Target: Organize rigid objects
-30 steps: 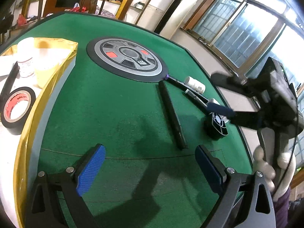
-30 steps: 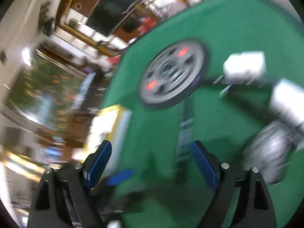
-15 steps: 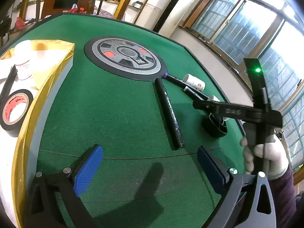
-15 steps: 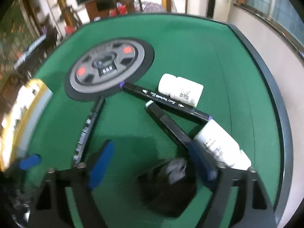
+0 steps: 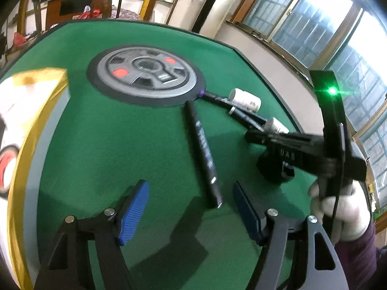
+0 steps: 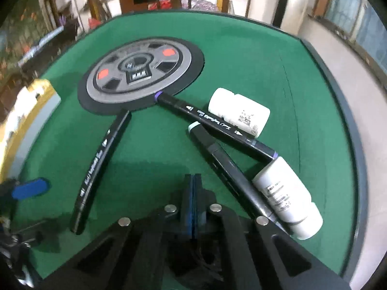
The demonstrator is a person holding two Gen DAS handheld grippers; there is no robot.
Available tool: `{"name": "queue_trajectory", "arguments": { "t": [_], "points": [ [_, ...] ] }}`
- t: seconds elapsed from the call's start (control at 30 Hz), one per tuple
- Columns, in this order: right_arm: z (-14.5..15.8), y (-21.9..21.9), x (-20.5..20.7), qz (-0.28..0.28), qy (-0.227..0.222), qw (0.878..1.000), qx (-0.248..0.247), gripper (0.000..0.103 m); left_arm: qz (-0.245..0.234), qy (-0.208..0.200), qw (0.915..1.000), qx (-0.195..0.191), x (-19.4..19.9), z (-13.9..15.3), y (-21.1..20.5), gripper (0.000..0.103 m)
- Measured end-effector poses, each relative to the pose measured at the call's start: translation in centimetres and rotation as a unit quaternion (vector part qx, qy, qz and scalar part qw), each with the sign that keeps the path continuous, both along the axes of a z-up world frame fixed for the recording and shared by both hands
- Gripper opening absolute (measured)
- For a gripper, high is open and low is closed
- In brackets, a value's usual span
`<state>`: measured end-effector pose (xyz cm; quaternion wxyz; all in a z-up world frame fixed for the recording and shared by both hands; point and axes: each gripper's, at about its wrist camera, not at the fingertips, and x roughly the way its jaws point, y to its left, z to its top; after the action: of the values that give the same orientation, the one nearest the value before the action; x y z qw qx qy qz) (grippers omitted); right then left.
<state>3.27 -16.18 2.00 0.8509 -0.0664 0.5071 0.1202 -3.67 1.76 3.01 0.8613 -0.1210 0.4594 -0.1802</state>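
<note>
On the green table lie three black markers and two white bottles. One marker (image 5: 204, 149) (image 6: 101, 166) lies alone, just ahead of my open left gripper (image 5: 189, 209). Two markers (image 6: 212, 119) (image 6: 232, 174) cross beside the white bottles (image 6: 238, 112) (image 6: 286, 194). My right gripper (image 6: 193, 205) has its blue pads pressed together over a black object (image 5: 273, 171) whose rim sits below the pads; whether the pads pinch its edge is hidden. The right gripper also shows in the left wrist view (image 5: 290, 145).
A round grey and black disc (image 5: 145, 72) (image 6: 142, 70) sits at the table's middle. A gold-edged white tray (image 5: 26, 111) with a red-and-black tape roll (image 5: 7, 166) is at the left. The table's dark rim (image 6: 348, 130) runs along the right.
My right gripper swung over the black object and closed its jaws. My left gripper moved forward toward the lone marker and stays open.
</note>
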Motion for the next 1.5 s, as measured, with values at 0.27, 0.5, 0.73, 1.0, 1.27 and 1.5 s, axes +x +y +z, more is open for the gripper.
{"name": "queue_trajectory", "arguments": {
  "t": [0.27, 0.5, 0.73, 1.0, 1.27, 1.5],
  "points": [
    [2.6, -4.1, -0.7, -0.027, -0.034, 0.992, 0.117, 0.002, -0.027, 0.005, 0.9974, 0.067, 4.5, -1.1, -5.2, 0.075],
    [2.8, -4.5, -0.4, -0.007, -0.047, 0.992, 0.118, 0.055, -0.048, -0.005, 0.9944, 0.094, 4.3, -1.0, -3.8, 0.015],
    [1.5, -2.6, 1.3, 0.038, -0.037, 0.994, 0.091, 0.055, -0.022, -0.001, 0.998, 0.058, 2.6, -1.2, 0.2, 0.016],
    [-0.8, 0.0, 3.0, 0.065, 0.004, 0.998, -0.025, 0.045, -0.019, -0.009, 0.9998, -0.001, 2.2, -1.8, 1.8, 0.016],
    [0.8, 0.0, 2.3, 0.042, -0.011, 0.999, -0.027, 0.02, -0.016, -0.002, 0.9992, -0.036, 2.4, -1.7, 2.6, 0.015],
    [4.5, -1.6, -0.4, 0.003, -0.079, 0.996, 0.028, 0.018, 0.0, -0.036, 0.9985, -0.042, 0.6, 0.7, 3.7, 0.015]
  ]
}}
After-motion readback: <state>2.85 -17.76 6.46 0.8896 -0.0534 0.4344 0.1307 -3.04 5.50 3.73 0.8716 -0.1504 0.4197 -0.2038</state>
